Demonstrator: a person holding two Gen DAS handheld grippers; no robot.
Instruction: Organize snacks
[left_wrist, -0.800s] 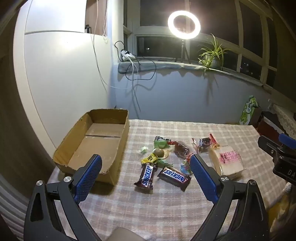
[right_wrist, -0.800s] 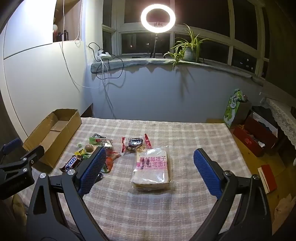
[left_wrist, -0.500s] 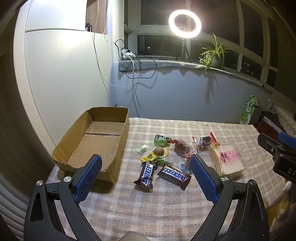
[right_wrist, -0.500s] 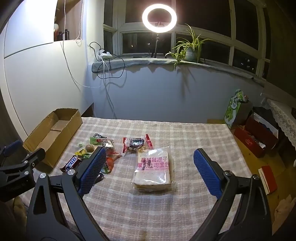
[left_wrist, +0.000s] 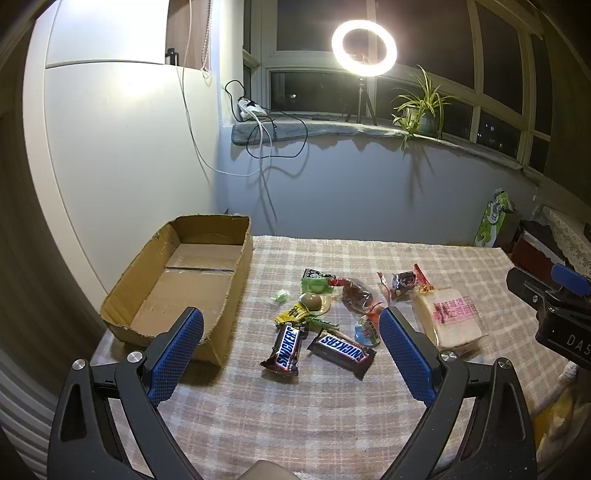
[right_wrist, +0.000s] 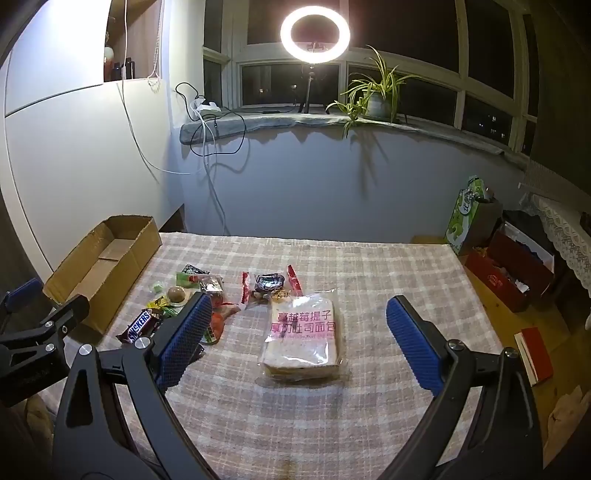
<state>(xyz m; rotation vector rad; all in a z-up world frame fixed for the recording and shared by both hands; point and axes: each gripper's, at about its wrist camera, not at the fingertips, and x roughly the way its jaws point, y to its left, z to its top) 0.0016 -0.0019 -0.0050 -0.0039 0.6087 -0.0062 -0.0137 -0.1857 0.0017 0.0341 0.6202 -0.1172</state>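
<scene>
An empty open cardboard box (left_wrist: 184, 280) stands at the table's left; it also shows in the right wrist view (right_wrist: 103, 258). Beside it lie loose snacks: two Snickers bars (left_wrist: 286, 349) (left_wrist: 341, 352), a green packet (left_wrist: 314, 284), a round chocolate (left_wrist: 312, 301) and small wrapped candies. A clear bag of sliced bread (right_wrist: 303, 339) lies to their right, also in the left wrist view (left_wrist: 450, 317). My left gripper (left_wrist: 291, 354) is open, hovering above the Snickers bars. My right gripper (right_wrist: 295, 343) is open, above the bread bag.
The table has a plaid cloth (right_wrist: 369, 277). A white wall panel (left_wrist: 110, 166) runs close behind the box. A ring light (left_wrist: 364, 48), a plant and cables sit on the windowsill. Boxes and a green bag (right_wrist: 469, 218) stand on the floor at the right.
Both grippers have shifted only slightly; the views have drifted a little. Nothing was taken hold of and no snack has moved.
</scene>
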